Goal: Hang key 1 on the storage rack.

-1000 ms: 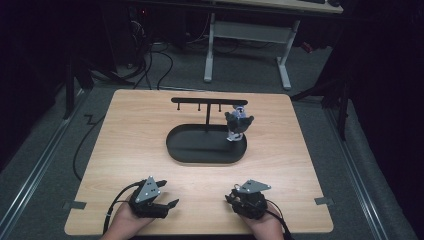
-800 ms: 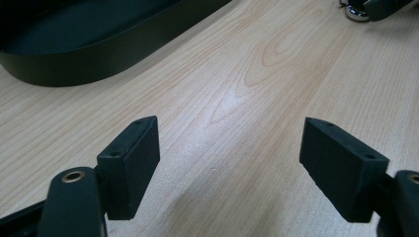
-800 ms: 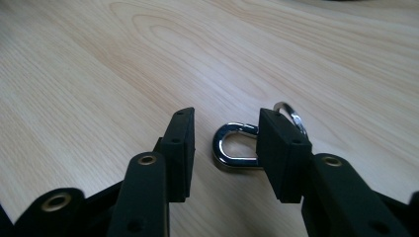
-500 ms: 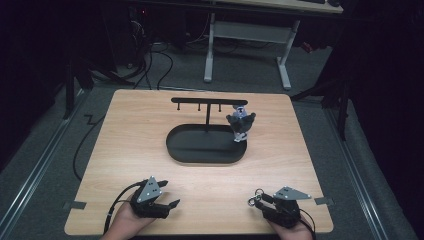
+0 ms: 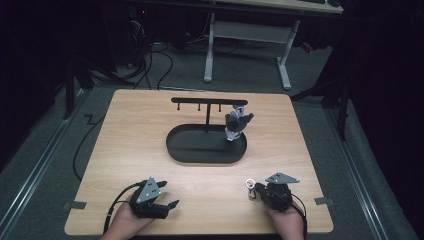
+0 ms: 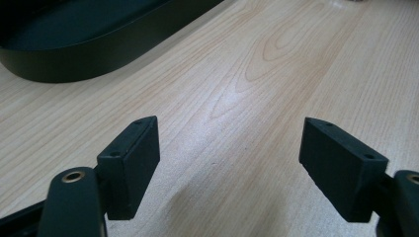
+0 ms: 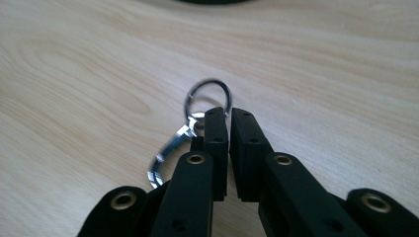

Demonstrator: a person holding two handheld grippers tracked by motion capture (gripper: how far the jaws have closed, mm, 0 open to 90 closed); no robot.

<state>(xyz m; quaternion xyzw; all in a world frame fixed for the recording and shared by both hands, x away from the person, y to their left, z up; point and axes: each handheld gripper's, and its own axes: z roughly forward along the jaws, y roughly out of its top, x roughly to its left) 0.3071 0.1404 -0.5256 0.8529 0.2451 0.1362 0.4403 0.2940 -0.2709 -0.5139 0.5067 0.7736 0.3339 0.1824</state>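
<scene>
A silver key ring [image 7: 208,90] with a clasp [image 7: 170,145] lies on the wooden table, and my right gripper [image 7: 228,112] is shut on the ring's near edge; its jaws have just been closing. In the high view the right gripper [image 5: 256,191] points left at the table's front right, with the key ring [image 5: 248,186] at its tips. My left gripper [image 5: 169,207] rests at the front left, and in its own view the left gripper [image 6: 230,148] stands open over bare wood. A black rack [image 5: 207,101] rises from an oval tray [image 5: 190,150]; a small figure charm [image 5: 236,122] hangs from its right end.
The black tray's wall [image 6: 74,59] lies ahead and left of the left gripper. The table's front edge [image 5: 200,234] is just behind both hands. Cables and desk legs stand on the floor beyond the table [image 5: 125,130].
The right hand has shifted to the right along the front edge and turned its gripper leftward. Its jaws have closed onto the key ring. The left hand has stayed put.
</scene>
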